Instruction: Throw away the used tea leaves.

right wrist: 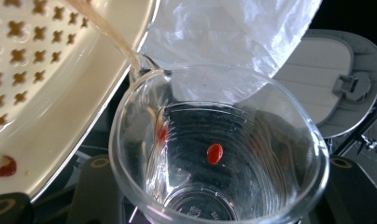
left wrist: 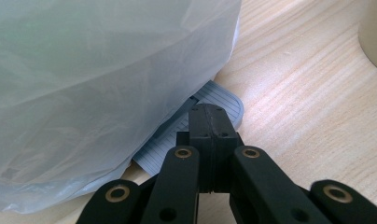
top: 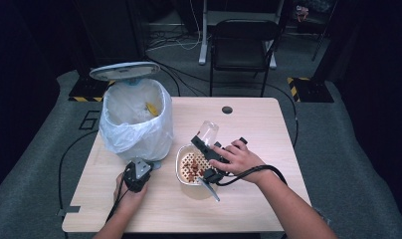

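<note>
A clear plastic cup [top: 207, 132] is tipped over a cream strainer bowl [top: 185, 153] that holds red berries [top: 192, 168]. My right gripper [top: 205, 145] is shut on the cup, its jaws on either side of the cup wall. In the right gripper view a thin stream of liquid runs from the cup [right wrist: 270, 154] rim onto the strainer [right wrist: 46, 70], and one red berry [right wrist: 215, 153] clings inside the cup. My left gripper [top: 139, 165] is shut, with nothing between its jaws. Its tip [left wrist: 210, 121] rests on the grey ribbed pedal [left wrist: 224, 99] of the bin.
A bin [top: 137, 122] lined with a white bag stands at the table's left with its lid [top: 124, 70] raised. A grey utensil [top: 209, 188] sticks out of the bowl toward the front edge. Behind the wooden table [top: 258, 129] is a black chair [top: 244, 45].
</note>
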Available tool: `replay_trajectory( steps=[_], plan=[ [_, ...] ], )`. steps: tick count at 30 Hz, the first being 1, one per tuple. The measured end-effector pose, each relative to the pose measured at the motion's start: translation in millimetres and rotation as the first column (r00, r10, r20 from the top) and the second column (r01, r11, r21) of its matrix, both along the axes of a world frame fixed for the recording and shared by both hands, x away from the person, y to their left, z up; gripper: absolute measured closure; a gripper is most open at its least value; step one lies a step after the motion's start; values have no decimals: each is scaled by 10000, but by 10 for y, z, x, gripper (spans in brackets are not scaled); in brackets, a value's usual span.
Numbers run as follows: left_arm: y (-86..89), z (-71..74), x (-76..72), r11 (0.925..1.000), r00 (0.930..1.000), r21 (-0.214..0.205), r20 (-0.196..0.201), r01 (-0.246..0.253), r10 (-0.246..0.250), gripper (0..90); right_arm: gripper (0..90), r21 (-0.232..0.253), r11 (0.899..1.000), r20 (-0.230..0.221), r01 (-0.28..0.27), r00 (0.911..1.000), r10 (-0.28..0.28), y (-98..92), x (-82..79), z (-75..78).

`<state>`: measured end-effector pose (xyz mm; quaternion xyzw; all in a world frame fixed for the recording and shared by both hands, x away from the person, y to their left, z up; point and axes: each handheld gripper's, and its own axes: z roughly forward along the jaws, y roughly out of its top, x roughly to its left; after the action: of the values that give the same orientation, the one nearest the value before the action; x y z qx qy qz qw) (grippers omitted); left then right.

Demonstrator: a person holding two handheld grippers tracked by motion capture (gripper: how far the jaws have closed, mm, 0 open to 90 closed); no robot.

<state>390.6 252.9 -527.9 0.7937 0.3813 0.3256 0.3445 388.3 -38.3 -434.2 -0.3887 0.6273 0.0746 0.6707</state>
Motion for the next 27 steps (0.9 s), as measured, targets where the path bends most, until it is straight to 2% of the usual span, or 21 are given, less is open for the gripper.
replay_trajectory(
  steps=[2,4,6,7,9,27],
  plan=[
    [-1,-1,-1,10000,10000,-19,-14,-1,1,900,413,-219,9997,292,-66,9995,73,4,-5,9],
    [1,2,-1,10000,10000,7,-41,21,-21,900,413,-260,9996,291,-51,9996,59,5,-6,16],
    [1,2,-1,10000,10000,5,-37,21,-21,900,412,-27,10000,244,16,9997,-16,-11,-9,-11],
    [-3,-3,-1,10000,10000,0,27,-18,18,900,413,-296,9994,509,-177,9985,192,13,-4,19],
    [-3,-3,-2,10000,10000,6,30,-20,20,900,412,-771,9969,666,-183,9975,234,20,-5,45],
    [-4,-2,-2,10000,10000,13,31,-30,30,900,411,-705,9974,635,-180,9977,225,22,-14,71]
  ],
)
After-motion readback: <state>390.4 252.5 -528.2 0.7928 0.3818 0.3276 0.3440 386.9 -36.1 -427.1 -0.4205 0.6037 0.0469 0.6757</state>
